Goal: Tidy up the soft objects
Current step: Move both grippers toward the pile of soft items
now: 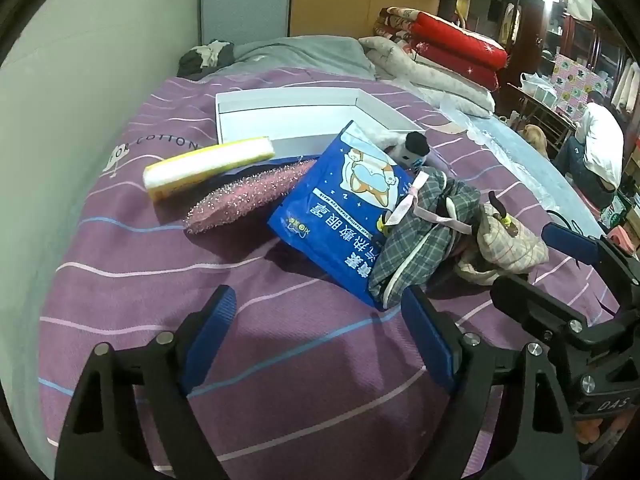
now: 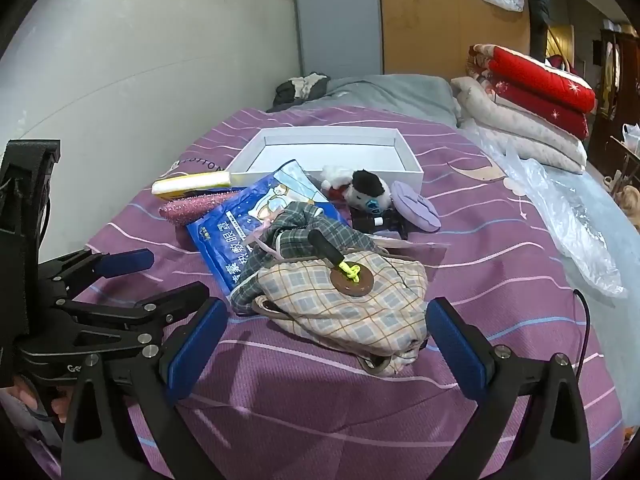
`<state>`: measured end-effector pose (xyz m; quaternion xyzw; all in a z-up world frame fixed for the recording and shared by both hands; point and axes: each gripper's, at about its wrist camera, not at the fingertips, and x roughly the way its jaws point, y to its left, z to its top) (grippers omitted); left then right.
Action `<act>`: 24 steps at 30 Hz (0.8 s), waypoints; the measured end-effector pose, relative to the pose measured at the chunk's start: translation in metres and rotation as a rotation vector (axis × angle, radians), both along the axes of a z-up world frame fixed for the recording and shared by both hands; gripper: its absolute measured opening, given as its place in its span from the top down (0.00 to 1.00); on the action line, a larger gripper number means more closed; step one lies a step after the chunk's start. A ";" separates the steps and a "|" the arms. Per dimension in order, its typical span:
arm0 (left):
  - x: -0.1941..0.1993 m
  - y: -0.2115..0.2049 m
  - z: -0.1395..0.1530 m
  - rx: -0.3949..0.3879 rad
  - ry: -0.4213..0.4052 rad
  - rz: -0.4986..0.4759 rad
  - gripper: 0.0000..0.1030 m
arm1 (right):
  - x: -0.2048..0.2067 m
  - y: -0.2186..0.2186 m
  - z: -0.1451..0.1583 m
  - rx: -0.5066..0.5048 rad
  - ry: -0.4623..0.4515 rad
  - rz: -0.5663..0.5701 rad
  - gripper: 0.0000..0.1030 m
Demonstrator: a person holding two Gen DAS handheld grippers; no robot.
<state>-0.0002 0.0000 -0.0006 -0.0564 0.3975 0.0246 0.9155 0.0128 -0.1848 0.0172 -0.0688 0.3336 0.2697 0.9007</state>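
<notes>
My right gripper (image 2: pixel 326 336), jaws spread and empty, sits just before the checked pouch (image 2: pixel 344 304), nearer than my left gripper (image 1: pixel 318 320), also spread; the white box (image 2: pixel 408 160) lies beyond the pouch.

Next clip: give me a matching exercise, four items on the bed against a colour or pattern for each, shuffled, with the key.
Items:
1. open box
2. eye-mask packet
3. scrubby cloth
4. checked pouch

Descriptions:
A. glittery pink
B. beige with blue-grey checks
C. white, nothing inside
D. blue with a cartoon dog

Pairs: 1-C, 2-D, 3-A, 4-B
</notes>
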 end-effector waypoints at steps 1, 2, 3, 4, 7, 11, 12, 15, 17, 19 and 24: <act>0.000 0.000 0.000 0.000 0.003 0.001 0.18 | -0.001 -0.001 0.000 -0.001 0.000 0.000 0.01; 0.000 0.001 -0.001 0.001 0.005 0.002 0.18 | -0.001 -0.002 0.000 -0.003 0.001 -0.001 0.01; 0.000 0.001 -0.001 0.001 0.007 0.003 0.18 | -0.001 -0.001 -0.001 -0.004 0.003 -0.001 0.01; 0.000 0.001 -0.001 0.002 0.009 0.003 0.18 | 0.000 0.000 -0.002 -0.003 0.004 -0.001 0.00; 0.001 0.003 -0.004 0.002 0.008 0.003 0.18 | 0.004 0.004 -0.003 0.005 0.011 -0.001 0.00; 0.000 0.005 -0.007 0.004 0.010 0.002 0.18 | 0.004 0.004 -0.002 0.005 0.012 -0.002 0.00; 0.000 0.005 -0.007 0.003 0.011 0.002 0.17 | 0.004 0.004 -0.002 0.006 0.012 -0.002 0.00; 0.000 0.003 -0.007 0.003 0.012 0.005 0.18 | 0.004 0.004 -0.003 0.005 0.011 -0.001 0.00; -0.001 0.003 -0.008 0.003 0.010 0.006 0.17 | 0.004 0.002 -0.003 0.006 0.011 -0.001 0.00; 0.000 0.003 -0.008 0.003 0.011 0.006 0.17 | 0.004 0.002 -0.003 0.003 0.010 -0.002 0.00; 0.002 0.003 -0.009 0.006 0.013 0.006 0.18 | 0.004 0.003 -0.003 0.004 0.010 -0.002 0.00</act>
